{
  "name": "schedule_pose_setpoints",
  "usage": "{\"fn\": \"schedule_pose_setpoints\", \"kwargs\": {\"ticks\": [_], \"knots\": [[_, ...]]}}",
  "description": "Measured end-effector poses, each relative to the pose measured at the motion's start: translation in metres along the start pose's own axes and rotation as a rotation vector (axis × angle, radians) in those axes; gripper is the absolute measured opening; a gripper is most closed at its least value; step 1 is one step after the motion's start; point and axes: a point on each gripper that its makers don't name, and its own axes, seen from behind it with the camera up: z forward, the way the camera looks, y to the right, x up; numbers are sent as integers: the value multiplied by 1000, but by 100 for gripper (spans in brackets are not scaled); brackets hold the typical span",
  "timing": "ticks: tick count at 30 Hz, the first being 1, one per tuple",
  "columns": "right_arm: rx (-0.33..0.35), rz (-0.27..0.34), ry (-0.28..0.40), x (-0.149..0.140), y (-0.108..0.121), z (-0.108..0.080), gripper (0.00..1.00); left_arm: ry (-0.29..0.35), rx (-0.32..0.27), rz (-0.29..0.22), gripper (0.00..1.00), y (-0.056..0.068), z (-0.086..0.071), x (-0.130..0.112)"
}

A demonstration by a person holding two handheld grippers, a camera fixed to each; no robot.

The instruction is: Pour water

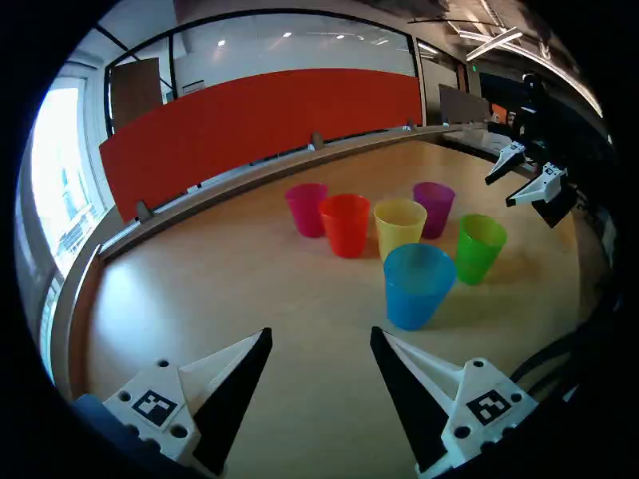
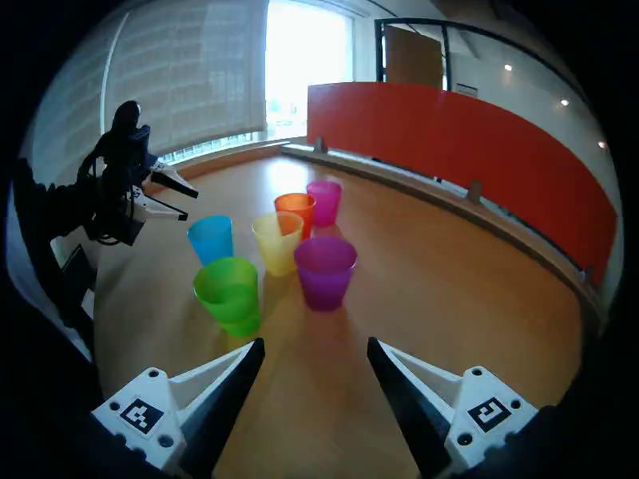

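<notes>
Six plastic cups are grouped upright near the centre of the left gripper view, close together on a pale wooden tabletop (image 1: 240, 295). The blue cup (image 1: 418, 285) is seen lowest in that frame, with the green cup (image 1: 478, 247) just beside it to the right. Above them the yellow cup (image 1: 399, 227) and the orange cup (image 1: 345, 225) are set side by side. The pink cup (image 1: 307, 209) and the purple cup (image 1: 434, 209) are placed at the top of the cluster. Whether any cup holds water cannot be told.

The left gripper (image 1: 320, 334) is held at the bottom of its own view, below and left of the blue cup and apart from it. Its jaws are spread wide with nothing between them. The right gripper (image 2: 315, 343) is seen at the bottom of the right gripper view, just below the purple and green cups and touching neither. Its jaws are likewise spread and empty. In the left gripper view, it is also seen at the upper right, well apart from the cups.

A red partition panel (image 1: 263, 120) is mounted along the tabletop's far edge, across the upper part of the frame. A bright window (image 2: 307, 64) is seen at the top of the right gripper view.
</notes>
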Motion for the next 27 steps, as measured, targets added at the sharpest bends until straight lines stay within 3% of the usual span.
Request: {"fn": "schedule_pose_setpoints", "kwargs": {"ticks": [6,18,27], "knots": [[-77,61,32,7,20,-10,100,40,43,-51,91,-14,-8,6],[-221,112,64,0,45,-18,100,116,135,-179,91,-43,-14,6],[-292,138,102,12,58,-23,100,154,184,-199,91,-58,-20,13]]}}
